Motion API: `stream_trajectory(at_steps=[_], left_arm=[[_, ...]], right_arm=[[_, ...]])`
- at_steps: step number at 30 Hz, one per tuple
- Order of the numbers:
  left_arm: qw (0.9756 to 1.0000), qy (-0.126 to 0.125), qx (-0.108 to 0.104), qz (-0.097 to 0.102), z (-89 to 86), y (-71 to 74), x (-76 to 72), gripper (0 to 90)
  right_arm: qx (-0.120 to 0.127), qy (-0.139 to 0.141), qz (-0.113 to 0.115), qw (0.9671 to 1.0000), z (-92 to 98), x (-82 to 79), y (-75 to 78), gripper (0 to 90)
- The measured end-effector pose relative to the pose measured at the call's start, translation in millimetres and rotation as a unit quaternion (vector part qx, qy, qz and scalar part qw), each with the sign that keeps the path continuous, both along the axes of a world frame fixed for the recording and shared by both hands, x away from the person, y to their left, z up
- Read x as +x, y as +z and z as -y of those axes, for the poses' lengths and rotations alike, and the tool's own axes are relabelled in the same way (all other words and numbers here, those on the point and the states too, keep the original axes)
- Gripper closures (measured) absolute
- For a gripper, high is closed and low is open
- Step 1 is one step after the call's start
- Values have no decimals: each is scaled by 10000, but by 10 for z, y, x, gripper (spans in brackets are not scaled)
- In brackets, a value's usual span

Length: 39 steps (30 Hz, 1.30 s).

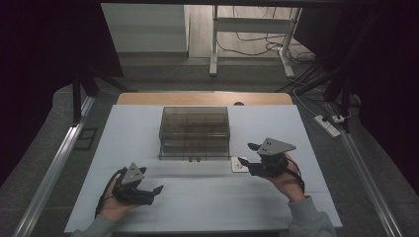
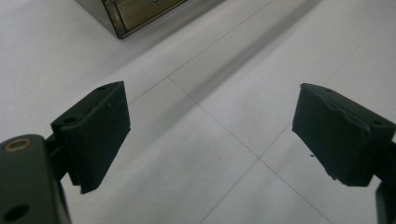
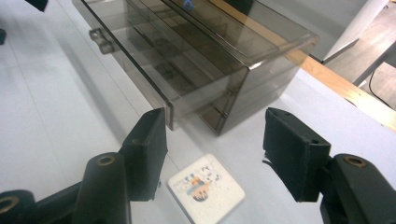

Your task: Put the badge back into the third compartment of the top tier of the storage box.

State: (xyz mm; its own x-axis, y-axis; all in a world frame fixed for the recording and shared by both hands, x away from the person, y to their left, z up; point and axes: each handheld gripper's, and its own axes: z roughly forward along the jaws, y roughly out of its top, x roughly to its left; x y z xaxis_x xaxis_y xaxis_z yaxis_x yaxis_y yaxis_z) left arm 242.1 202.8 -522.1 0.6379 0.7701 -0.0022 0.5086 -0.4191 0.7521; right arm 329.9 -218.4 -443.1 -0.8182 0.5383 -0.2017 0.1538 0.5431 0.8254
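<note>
A dim room held a white table (image 1: 148,123), grey floor (image 1: 163,74), trailing cables (image 1: 252,49), and a power strip (image 1: 328,124).

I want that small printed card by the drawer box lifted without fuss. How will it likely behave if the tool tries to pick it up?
The card lies flat on the table, so pinching an edge looks awkward; it would probably slide when nudged. It seems thin and light, perhaps stiff like a coaster. With rounded corners and a flat shape, it should not roll or tip.

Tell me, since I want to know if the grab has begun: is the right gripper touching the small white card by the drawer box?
Apart. In the right gripper view the card lies flat on the table between the open jaws of the right gripper, with bare table showing on both sides.
</note>
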Motion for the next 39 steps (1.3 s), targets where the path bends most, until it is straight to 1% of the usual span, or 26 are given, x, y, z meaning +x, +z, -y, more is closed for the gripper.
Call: stream_trajectory(at_steps=[5,8,10,18,23,27,33,37,39], left_arm=[[10000,5,-4,-3,-3,1,1,114],[10000,-7,2,0,1,0,1,114],[10000,-12,11,-4,3,-2,3,114],[10000,-14,14,0,4,-2,2,114],[10000,-19,15,-4,3,-4,7,114],[10000,-29,26,-2,6,-4,6,114],[10000,-22,15,2,3,-3,7,114],[10000,-15,18,2,2,-3,7,115],[10000,-15,16,6,1,-2,6,114]], right_arm=[[-65,-61,-143,9999,51,47,-23,381],[-106,-79,-242,9996,69,81,-62,375],[-169,-91,-274,9994,72,99,-83,370],[-299,-62,-388,9988,63,149,-130,340],[-453,3,-464,9979,61,186,-163,308],[-521,26,-472,9975,55,219,-186,297],[-603,98,-552,9966,21,268,-216,273],[-674,203,-624,9956,13,294,-243,261],[-748,258,-637,9948,9,308,-258,249]])
